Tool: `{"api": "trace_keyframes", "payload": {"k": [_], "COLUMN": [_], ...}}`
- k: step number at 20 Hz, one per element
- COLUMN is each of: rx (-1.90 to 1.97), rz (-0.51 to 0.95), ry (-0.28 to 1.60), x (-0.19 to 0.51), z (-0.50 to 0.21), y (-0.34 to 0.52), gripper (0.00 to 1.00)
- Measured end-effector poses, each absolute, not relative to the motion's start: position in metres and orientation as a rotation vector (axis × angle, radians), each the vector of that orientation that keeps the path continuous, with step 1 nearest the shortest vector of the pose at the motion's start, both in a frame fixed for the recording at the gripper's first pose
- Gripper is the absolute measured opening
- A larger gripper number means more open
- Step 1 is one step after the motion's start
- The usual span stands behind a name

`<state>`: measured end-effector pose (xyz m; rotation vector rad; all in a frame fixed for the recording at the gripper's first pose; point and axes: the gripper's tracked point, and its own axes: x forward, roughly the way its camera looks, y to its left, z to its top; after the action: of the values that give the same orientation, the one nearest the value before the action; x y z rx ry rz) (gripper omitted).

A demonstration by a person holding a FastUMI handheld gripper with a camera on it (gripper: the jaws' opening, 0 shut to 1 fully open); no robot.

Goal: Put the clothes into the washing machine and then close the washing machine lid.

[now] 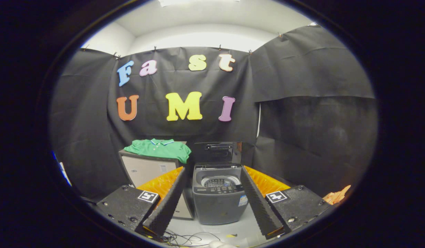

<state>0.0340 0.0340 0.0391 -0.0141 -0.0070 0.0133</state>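
Beyond the left finger, a green polo shirt (158, 148) lies folded on top of a pale cabinet (147, 168). The gripper (211, 174) holds its fingers spread wide with nothing between them but the view ahead, where the dark washing machine (217, 203) stands on the floor, lid (216, 151) raised upright and drum (221, 181) exposed. Past the right finger, an orange cloth (336, 196) lies by the wall.

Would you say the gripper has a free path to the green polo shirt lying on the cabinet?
Probably yes: the gripper is open, and the green polo shirt lies uncovered atop the grey cabinet, well beyond the fingers.
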Motion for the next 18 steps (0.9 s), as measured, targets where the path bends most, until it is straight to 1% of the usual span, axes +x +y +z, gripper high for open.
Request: {"api": "trace_keyframes", "payload": {"k": [4,9,14,18], "rx": [-0.003,0.017,0.022,0.023], "rz": [0.023,0.054,0.128,0.211], "ry": [-0.038,-0.035,-0.007,0.015], "x": [0.062,0.117,0.195,0.265], "z": [0.070,0.109,0.137,0.156], "y": [0.046,0.069,0.118,0.173], "gripper": [0.99,0.99,0.99,0.99]}}
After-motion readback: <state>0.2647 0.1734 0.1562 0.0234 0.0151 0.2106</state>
